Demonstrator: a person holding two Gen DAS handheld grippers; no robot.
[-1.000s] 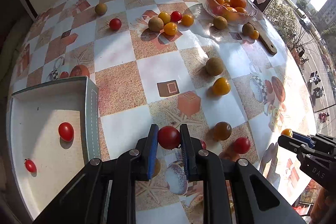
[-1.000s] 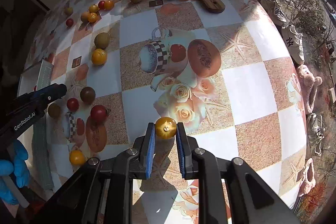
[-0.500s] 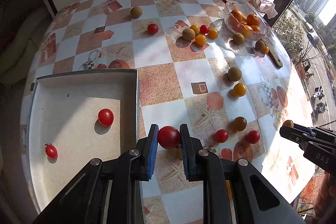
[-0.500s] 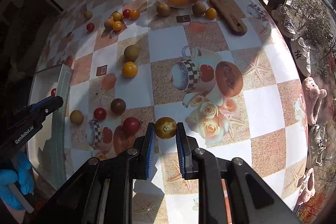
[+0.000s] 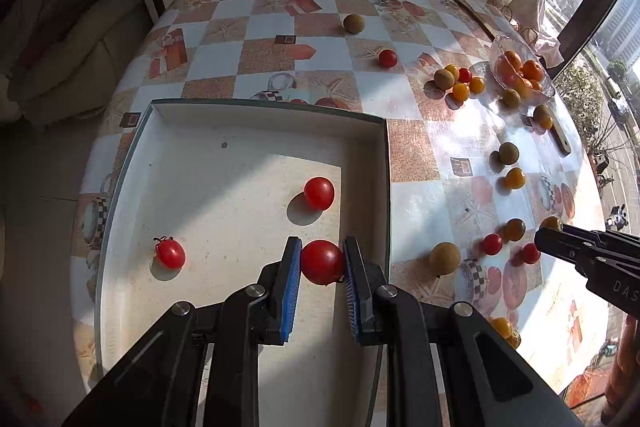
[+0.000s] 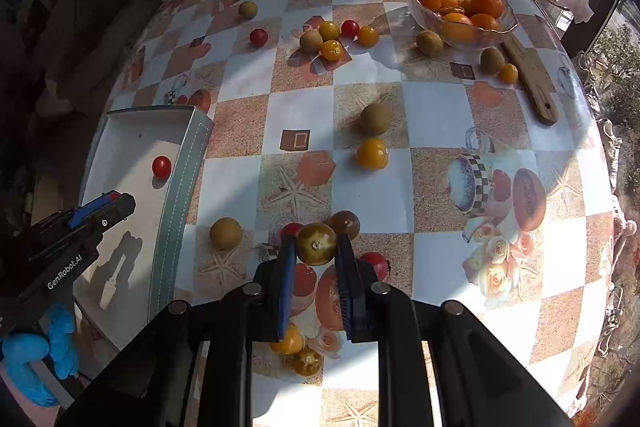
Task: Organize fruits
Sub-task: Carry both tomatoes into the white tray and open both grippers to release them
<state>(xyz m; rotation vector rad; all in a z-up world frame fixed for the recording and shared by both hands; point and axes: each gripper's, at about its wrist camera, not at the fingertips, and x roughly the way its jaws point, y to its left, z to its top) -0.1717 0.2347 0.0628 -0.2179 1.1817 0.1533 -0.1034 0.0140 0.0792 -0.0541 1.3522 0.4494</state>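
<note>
With the left tool (image 5: 322,263) pinching a red tomato (image 5: 322,262) above the white tray (image 5: 384,155), the operator should lower it near the tray floor, clear of the two tomatoes inside, before releasing; the right tool (image 6: 316,245) pinches an olive-brown fruit (image 6: 316,243) over the desk (image 6: 440,115).

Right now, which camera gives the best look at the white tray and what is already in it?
The left wrist view: the white tray fills the frame, both loose red tomatoes inside are visible. The right wrist view shows only its near corner and one tomato, with the left gripper covering part.
</note>
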